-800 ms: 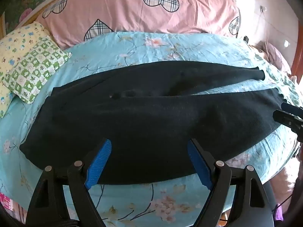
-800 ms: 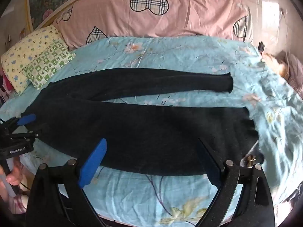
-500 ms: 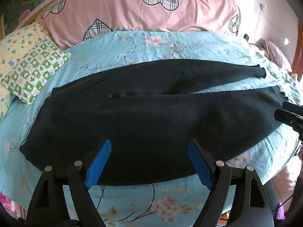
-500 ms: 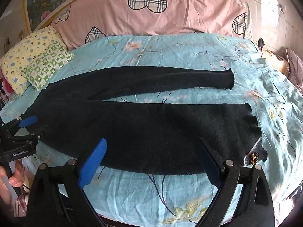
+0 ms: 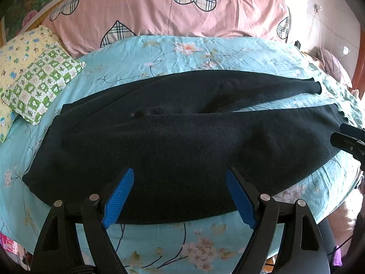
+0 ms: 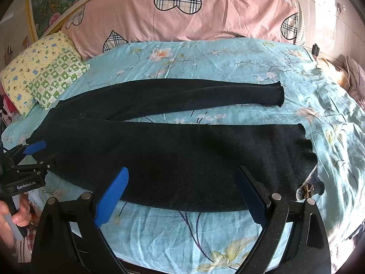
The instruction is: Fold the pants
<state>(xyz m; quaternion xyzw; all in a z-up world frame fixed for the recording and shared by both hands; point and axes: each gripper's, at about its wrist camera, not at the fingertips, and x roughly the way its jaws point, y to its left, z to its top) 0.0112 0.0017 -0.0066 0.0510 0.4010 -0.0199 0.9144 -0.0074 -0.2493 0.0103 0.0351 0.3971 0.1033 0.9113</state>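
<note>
Black pants (image 5: pixel 182 137) lie spread flat across the light blue flowered bed. The waist is at the left and both legs run to the right. In the right wrist view the pants (image 6: pixel 182 150) show a narrow far leg ending in a cuff (image 6: pixel 280 93) and a wide near leg ending in a wavy hem (image 6: pixel 308 141). My left gripper (image 5: pixel 180 175) hangs open above the near edge by the waist end, with nothing between its blue pads. My right gripper (image 6: pixel 182 171) hangs open above the near leg, also with nothing between its pads. Each gripper shows at the edge of the other's view.
A pink quilt with plaid hearts (image 5: pixel 159 11) lies along the headboard. A yellow and a green checked pillow (image 5: pixel 38 80) sit at the far left. A small grey piece with a bow (image 6: pixel 306 191) sticks out beside the near hem. A hand (image 6: pixel 18 212) holds the left gripper's handle.
In the right wrist view the pants now sit slightly higher in the picture. The left wrist view is almost unchanged. Both grippers stay open and the pants have not moved.
</note>
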